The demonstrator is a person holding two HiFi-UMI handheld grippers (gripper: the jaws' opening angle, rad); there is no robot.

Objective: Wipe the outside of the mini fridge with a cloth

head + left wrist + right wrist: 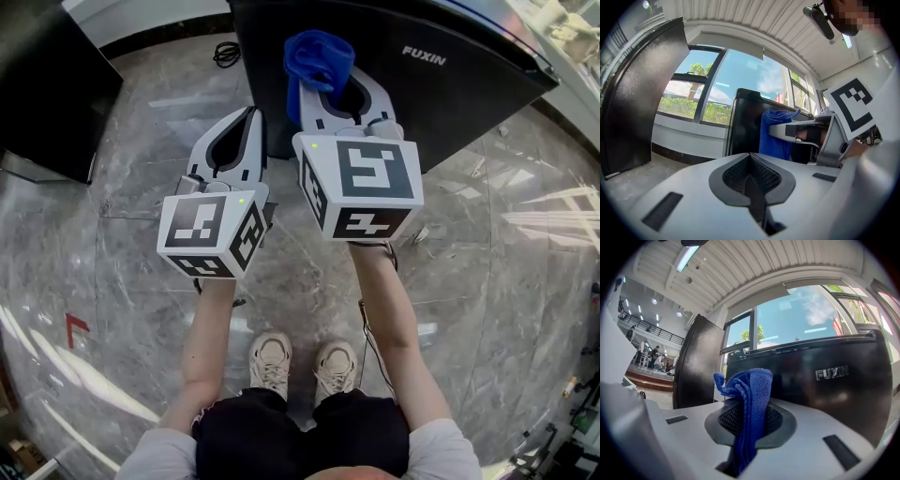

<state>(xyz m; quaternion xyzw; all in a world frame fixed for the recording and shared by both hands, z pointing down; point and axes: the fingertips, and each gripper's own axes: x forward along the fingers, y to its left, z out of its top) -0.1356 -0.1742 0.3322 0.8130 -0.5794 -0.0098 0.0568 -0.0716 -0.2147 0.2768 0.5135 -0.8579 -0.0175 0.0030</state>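
Your right gripper [749,420] is clamped on the blue cloth [751,392] — the fabric stands up in a bunched fold between the closed jaws and trails down below them. Your left gripper [752,185] has its jaws pressed together with nothing between them. It hangs just left of the right one, a little nearer to you, over the marble floor [141,159].

The mini fridge [469,103], a black box with its brand lettering facing you, stands on the far side of both grippers. The cloth is close to its near face, towards the left edge, though I can't tell whether it touches.

As I read it, you're at the start of the wiping step — cloth in hand, panel in front. The next move calls for pressing the bunched cloth flat against that face and sweeping it to the right, so that fabric and not the jaw tips meets the panel. Your free left gripper could steady the fridge if it slides.
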